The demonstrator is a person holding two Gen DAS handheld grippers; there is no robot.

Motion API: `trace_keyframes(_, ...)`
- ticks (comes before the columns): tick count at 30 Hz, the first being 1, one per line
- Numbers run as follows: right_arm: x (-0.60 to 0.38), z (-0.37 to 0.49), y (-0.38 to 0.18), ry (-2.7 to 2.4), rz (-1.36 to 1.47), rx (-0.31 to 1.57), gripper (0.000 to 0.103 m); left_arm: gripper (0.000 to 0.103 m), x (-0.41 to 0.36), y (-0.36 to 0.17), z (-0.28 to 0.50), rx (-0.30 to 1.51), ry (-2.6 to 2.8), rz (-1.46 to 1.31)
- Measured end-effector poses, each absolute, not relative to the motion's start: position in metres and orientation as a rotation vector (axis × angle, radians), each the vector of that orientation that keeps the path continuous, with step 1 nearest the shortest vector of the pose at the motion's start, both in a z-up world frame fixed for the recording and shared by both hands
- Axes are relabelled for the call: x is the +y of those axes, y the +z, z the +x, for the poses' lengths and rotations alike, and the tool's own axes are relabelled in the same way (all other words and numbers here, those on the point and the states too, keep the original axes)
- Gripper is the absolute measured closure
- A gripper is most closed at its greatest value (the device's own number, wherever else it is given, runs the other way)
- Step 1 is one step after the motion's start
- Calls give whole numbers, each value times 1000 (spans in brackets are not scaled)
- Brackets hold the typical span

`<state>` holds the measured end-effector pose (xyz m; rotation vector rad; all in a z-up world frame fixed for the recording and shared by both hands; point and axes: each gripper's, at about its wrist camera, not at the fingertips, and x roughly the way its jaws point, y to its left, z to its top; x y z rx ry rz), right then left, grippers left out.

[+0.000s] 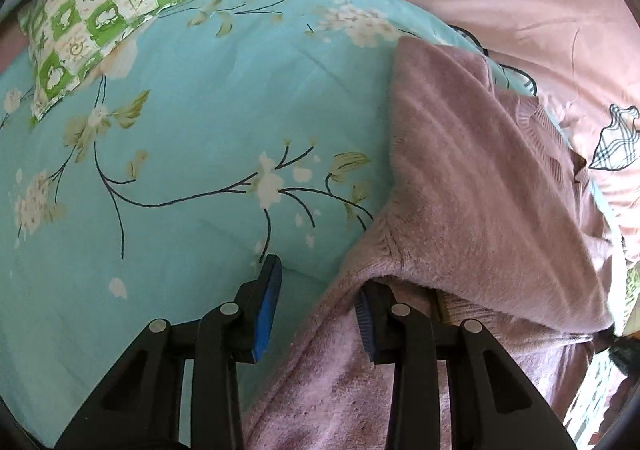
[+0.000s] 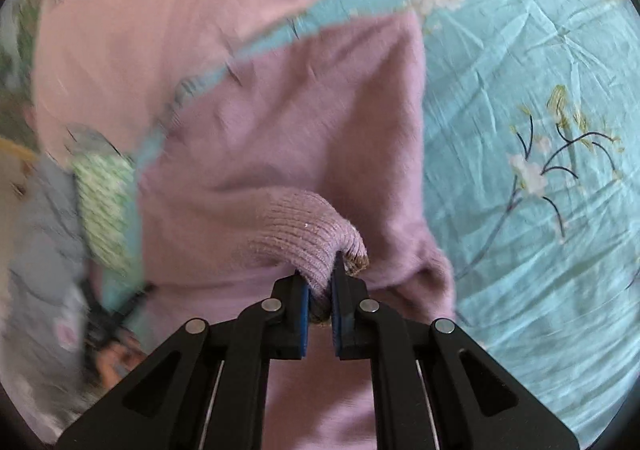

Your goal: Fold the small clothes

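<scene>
Knitwear is folding: the right tool [image 2: 320, 298] is pinching the ribbed cuff [image 2: 308, 234] of the lilac sweater [image 2: 280, 122]; left tool [image 1: 316, 306], half-spread, should be pinning the fold.

Left gripper's [image 1: 316, 282] right fingertip hidden under lilac sweater [image 1: 480, 178]. Right-wrist view's left side motion-blurred: green-check cloth [image 2: 106, 206] and dark object [image 2: 108, 326] below it unreadable.

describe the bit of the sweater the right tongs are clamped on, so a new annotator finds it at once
Start at the turquoise floral quilt; the lilac fuzzy sweater lies on its edge. At the sweater's near end, the right tongs are shut on its ribbed cuff. Raised knit ribs and a brownish rim set it apart from the smooth fleecy body.
</scene>
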<state>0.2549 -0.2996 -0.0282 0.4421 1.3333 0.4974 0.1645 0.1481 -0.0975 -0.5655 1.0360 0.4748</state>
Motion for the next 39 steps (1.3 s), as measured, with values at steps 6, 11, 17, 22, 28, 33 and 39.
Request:
trace_keyframes(6, -294, 246, -37, 411, 246, 1393, 58, 65, 159, -98, 155, 1026, 463, -630)
trace_keyframes(11, -301, 235, -18, 372, 184, 1300, 56, 65, 159, -98, 156, 1028, 458, -636)
trace_keyframes(17, -264, 225, -31, 481, -39, 1302, 97, 65, 160, -99, 159, 1039, 456, -631)
trace_keyframes(22, -272, 228, 25, 451, -6, 1075, 97, 65, 162, -99, 160, 1038, 443, -644)
trace_keyframes(28, -277, 232, 5, 446, -108, 1118, 97, 65, 165, -100, 157, 1024, 436, -679)
trace_keyframes(33, -285, 232, -33, 343, -124, 1356, 96, 65, 171, -99, 148, 1022, 406, -719)
trace_keyframes(39, -277, 238, 18, 514, 163, 1247, 95, 64, 156, -83, 127, 1035, 308, -661)
